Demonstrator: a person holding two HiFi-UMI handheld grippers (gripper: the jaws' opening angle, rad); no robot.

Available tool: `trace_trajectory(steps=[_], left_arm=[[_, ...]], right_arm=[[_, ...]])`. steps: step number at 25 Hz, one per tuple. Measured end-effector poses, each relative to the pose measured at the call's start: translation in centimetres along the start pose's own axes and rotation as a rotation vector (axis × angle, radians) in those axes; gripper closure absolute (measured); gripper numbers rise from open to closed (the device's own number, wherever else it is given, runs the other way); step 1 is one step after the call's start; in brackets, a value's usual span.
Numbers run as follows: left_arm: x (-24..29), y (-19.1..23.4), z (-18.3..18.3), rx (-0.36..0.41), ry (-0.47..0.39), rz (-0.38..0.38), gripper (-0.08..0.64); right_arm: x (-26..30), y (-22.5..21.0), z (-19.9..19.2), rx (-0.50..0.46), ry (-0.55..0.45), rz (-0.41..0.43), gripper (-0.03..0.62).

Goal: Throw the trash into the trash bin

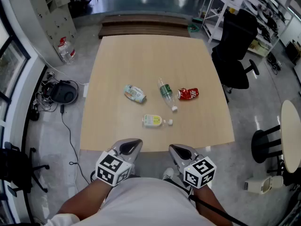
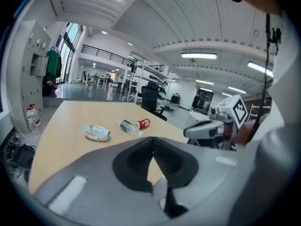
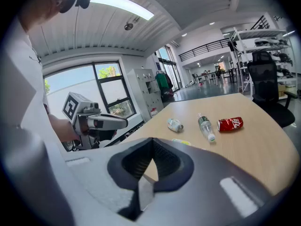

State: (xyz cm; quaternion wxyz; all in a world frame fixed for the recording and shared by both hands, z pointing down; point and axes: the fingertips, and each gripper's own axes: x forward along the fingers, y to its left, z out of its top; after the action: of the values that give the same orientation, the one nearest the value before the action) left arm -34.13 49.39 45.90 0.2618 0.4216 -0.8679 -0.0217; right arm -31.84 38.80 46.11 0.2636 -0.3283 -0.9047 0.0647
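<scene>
The left hand-held gripper (image 1: 128,148) and the right hand-held gripper (image 1: 179,150) sit side by side just short of the near edge of the light wooden tabletop (image 1: 108,69), both angled forward and slightly down. Each one's own view shows its jaws pressed together at the tips with nothing between them. The trash lies loose near the middle of the tabletop, well apart from both grippers. A crushed pale teal bottle (image 1: 135,93) lies to the left. A clear bottle with a green label (image 1: 166,93) lies on its side at the centre, its white cap end toward the person. A dented red can (image 1: 188,94) lies just beside it on the right. Closer to the person is a flattened yellowish bottle (image 1: 153,121) with a small white cap (image 1: 170,122) just off its right end. A black office chair (image 1: 237,51) stands beyond the tabletop's right side, and a water bottle (image 1: 66,51) stands on the floor to the left.
</scene>
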Motion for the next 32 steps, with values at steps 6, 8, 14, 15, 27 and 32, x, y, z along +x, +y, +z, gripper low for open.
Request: trace_trajectory(steps=[6, 8, 14, 15, 27, 32], left_arm=[[-0.2, -0.1, -0.5, 0.005, 0.01, -0.007, 0.552], [-0.2, -0.1, -0.6, 0.001, 0.011, -0.001, 0.553], [0.4, -0.1, -1.1, -0.001, 0.03, 0.009, 0.552], [0.4, 0.0, -1.2, -0.001, 0.034, 0.018, 0.552], [-0.1, 0.8, -3.2, -0.028, 0.08, 0.032, 0.552], [-0.4, 1.4, -4.3, -0.062, 0.098, 0.053, 0.552]], right_arm=[[0.3, 0.4, -0.3, 0.004, 0.002, 0.009, 0.592], [0.4, 0.5, -0.3, 0.002, 0.003, 0.017, 0.592], [0.2, 0.2, -0.3, 0.026, -0.01, 0.03, 0.591], [0.4, 0.0, -0.6, 0.007, 0.006, 0.018, 0.591], [5.0, -7.2, -4.3, -0.331, 0.229, -0.156, 0.509], [8.1, -11.9, -5.3, -0.424, 0.345, -0.191, 0.5]])
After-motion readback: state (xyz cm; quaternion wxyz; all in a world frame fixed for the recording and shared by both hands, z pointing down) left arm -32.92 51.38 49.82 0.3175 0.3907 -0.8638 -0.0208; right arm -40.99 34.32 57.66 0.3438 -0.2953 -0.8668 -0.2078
